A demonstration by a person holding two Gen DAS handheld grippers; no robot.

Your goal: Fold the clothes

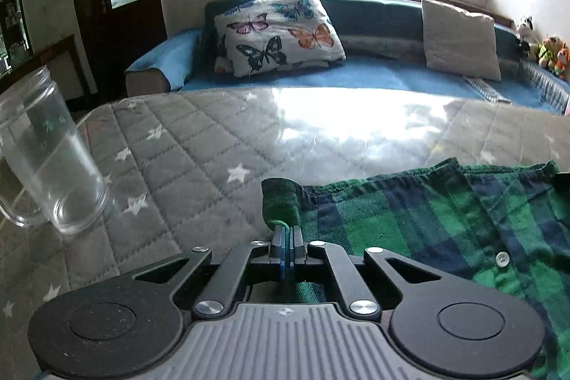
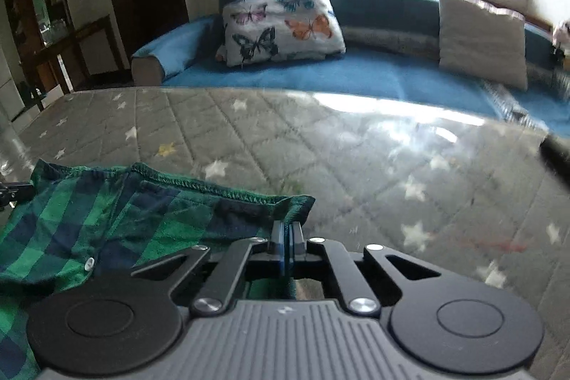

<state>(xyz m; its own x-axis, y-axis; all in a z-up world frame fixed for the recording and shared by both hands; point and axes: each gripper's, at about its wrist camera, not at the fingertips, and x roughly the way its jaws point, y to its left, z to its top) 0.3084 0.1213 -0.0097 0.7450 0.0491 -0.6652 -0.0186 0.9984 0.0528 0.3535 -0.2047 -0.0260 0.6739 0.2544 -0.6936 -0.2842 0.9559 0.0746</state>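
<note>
Soft, limp green-and-navy plaid flannel shirt (image 1: 445,223) lay on the grey quilted, star-printed counter (image 1: 213,145), hem corners pinched in fully closed jaws of left gripper (image 1: 285,232) and right gripper (image 2: 286,230).

The shirt (image 1: 445,219) is a green and navy check with a white button (image 1: 502,259). The bench cover (image 1: 199,145) is grey, quilted in diamonds and dotted with white stars. A white pillow (image 1: 278,31) carries pink, orange, teal and black butterflies on the blue sofa (image 1: 356,73).
</note>
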